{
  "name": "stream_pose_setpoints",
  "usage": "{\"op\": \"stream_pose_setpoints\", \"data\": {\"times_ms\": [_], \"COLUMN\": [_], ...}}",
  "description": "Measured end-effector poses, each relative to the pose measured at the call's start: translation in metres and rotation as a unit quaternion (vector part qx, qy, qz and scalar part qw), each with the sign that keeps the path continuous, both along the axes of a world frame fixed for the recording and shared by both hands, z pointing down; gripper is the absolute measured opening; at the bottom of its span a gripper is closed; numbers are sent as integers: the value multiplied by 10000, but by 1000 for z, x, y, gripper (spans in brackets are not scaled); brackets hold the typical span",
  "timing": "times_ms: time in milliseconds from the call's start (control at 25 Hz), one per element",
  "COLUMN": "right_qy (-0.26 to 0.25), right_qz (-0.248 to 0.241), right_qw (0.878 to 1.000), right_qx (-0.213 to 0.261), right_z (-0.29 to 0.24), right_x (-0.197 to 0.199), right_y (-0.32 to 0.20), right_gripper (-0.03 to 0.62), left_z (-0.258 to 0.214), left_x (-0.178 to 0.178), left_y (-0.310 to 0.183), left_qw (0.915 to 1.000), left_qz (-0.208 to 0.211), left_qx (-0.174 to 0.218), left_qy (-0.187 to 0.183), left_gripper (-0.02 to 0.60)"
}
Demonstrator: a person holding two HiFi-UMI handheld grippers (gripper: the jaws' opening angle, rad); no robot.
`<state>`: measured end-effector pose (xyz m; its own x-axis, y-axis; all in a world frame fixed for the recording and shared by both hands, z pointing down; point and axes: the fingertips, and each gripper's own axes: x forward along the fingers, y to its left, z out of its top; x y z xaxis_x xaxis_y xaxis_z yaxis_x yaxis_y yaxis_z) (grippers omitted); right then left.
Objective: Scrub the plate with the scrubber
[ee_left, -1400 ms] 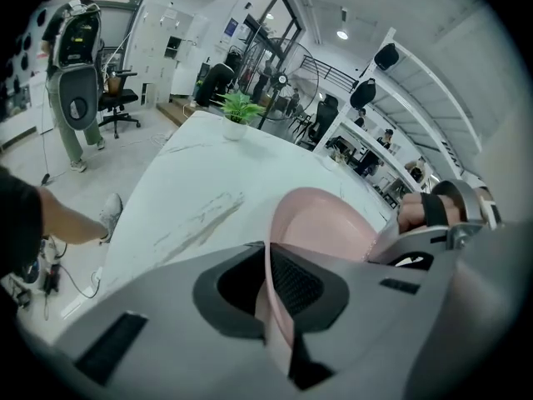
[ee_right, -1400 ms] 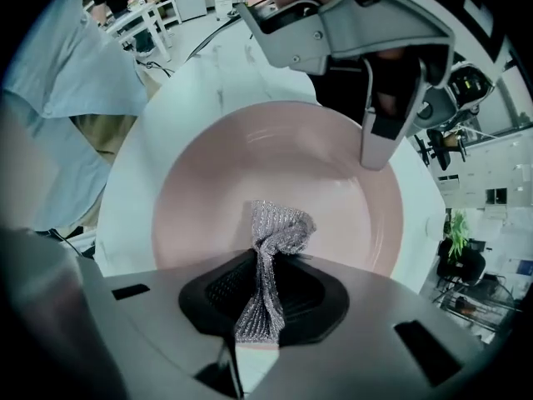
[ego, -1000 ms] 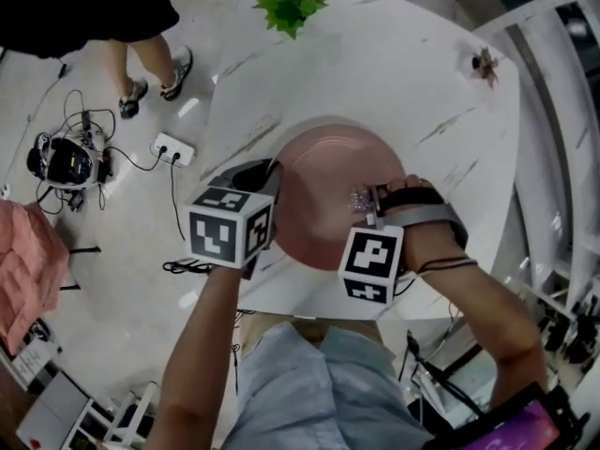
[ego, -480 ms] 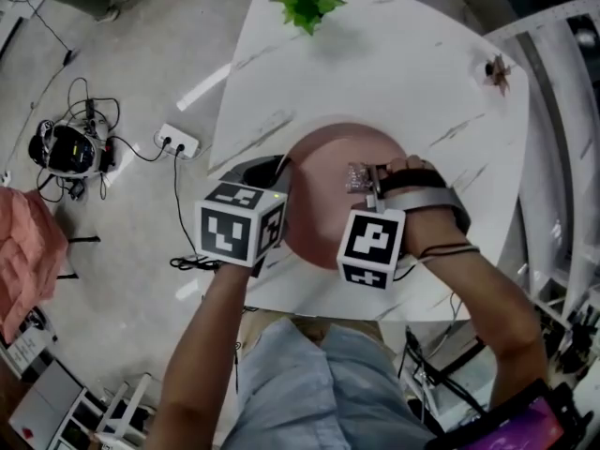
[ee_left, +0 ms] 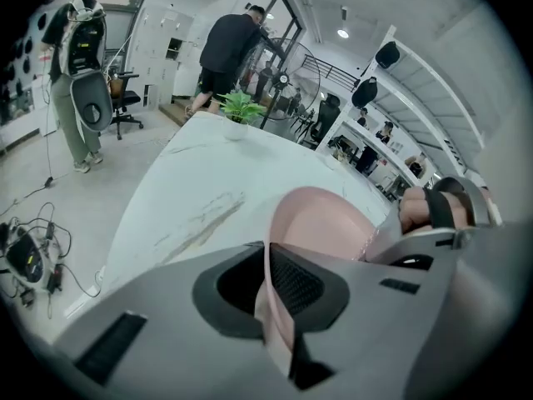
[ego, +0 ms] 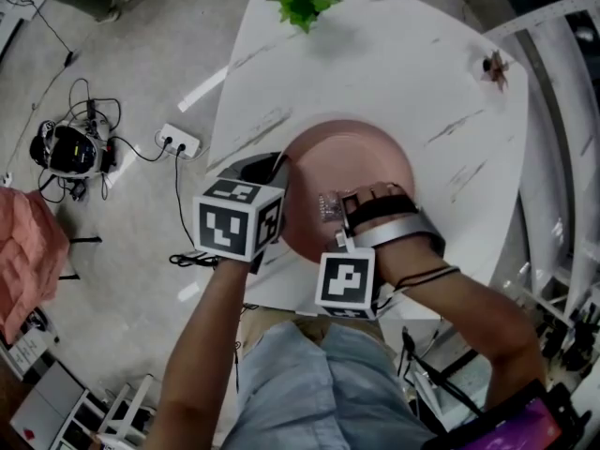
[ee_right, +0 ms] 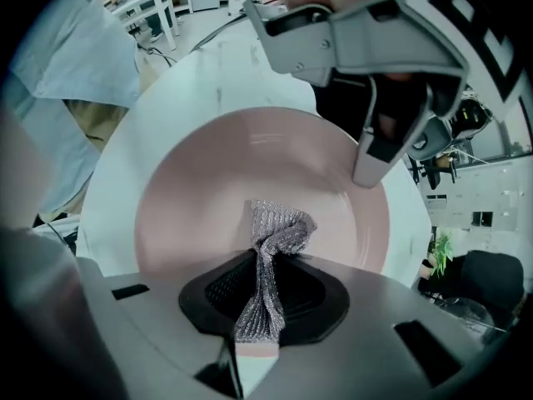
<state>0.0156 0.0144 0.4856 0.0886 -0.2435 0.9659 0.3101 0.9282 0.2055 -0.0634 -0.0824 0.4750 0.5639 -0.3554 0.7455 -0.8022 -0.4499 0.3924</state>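
Holding plate (ego: 352, 162): left gripper (ee_left: 271, 300) closed on the pink rim.
Right gripper (ee_right: 260, 305): jaws pinched tight on the silver scrubber (ee_right: 279, 230), touching the plate's inside.
Plate: on the white table (ego: 422, 73), near edge.

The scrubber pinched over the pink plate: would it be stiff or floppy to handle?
Probably floppy: the scrubber crumples and folds where the right tool pinches it. Likely light, since that narrow pinch holds it up. Its woven metallic mesh looks rough, so it should drag rather than slide on the plate.
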Motion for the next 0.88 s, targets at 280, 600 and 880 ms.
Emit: {"op": "stream_pose_setpoints", "data": {"times_ms": [280,600,880], "right_qy": [203,750,262], "right_qz": [-39,511,1402], "right_qw": [9991,9954,9877], "right_qx": [-357,-295,639], "right_z": [1,-17,-104], "right_x": [14,74,115], "right_y": [36,41,7], "right_gripper": [84,86,91], "left_z": [1,-6,-104], "left_x": [-1,-7,-27], "left_y": [0,-2,-16], "left_qw": [9999,9988,9889], "left_qz": [42,32,-322], "left_qx": [66,203,1337], "left_qy": [-81,-456,-566], "left_gripper": [21,28,43]}}
